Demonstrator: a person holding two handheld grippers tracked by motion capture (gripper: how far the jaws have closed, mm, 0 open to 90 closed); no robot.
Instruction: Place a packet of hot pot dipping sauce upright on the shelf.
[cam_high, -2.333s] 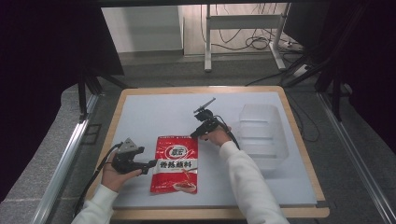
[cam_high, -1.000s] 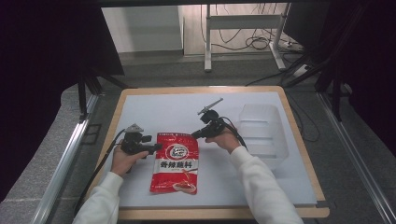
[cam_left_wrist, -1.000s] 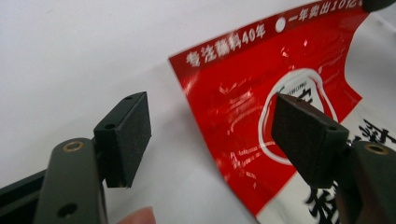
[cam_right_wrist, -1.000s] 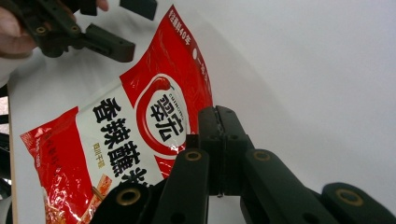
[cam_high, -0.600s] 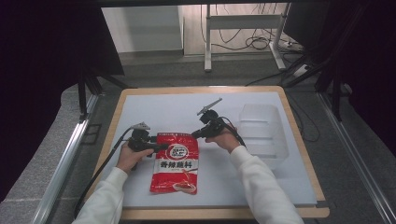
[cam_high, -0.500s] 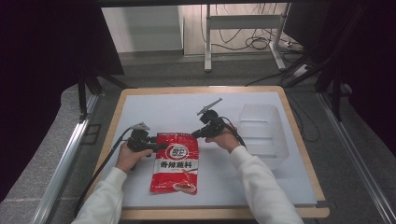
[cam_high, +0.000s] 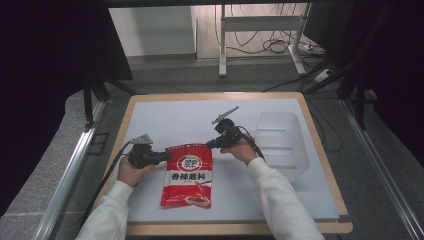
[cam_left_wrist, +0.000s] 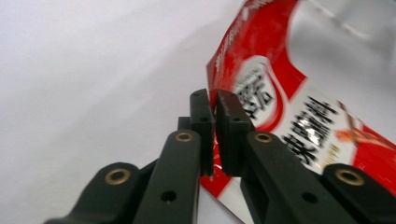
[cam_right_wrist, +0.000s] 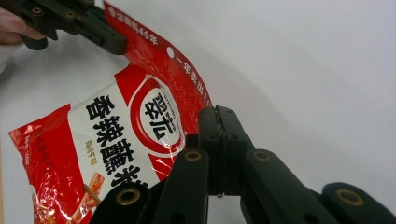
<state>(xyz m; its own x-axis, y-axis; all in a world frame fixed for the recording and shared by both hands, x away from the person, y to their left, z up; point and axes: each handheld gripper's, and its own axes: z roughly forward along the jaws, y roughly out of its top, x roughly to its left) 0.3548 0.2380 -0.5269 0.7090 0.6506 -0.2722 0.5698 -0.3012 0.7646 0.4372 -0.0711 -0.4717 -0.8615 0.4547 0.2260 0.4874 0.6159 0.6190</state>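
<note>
One red seasoning pouch (cam_high: 187, 175) lies at the lower centre of the high view on the white desk (cam_high: 170, 117), and one clear plastic bin (cam_high: 280, 142) stands at the right of the frame, well apart from the pouch. There are two claws, one in each of the person's hands. The left claw (cam_high: 162, 158) sits left of centre, its forearm in a white sleeve coming up from the bottom left corner, the hand wrapped round the body and the jaws pointing level toward the right; they have just been closing, and in the left gripper view the left claw (cam_left_wrist: 214, 114) is clamped on the pouch's upper left corner, with the foil edge pinched between the pads. The right claw (cam_high: 210, 145) reaches in from the centre right, its forearm slanting up from the bottom of the frame, the jaws aimed left and down at the pouch's upper right corner. In the right gripper view the right claw (cam_right_wrist: 219, 130) is pressed together on that edge of the pouch (cam_right_wrist: 116, 140), whose top curls up off the desk between the two grips.
</note>
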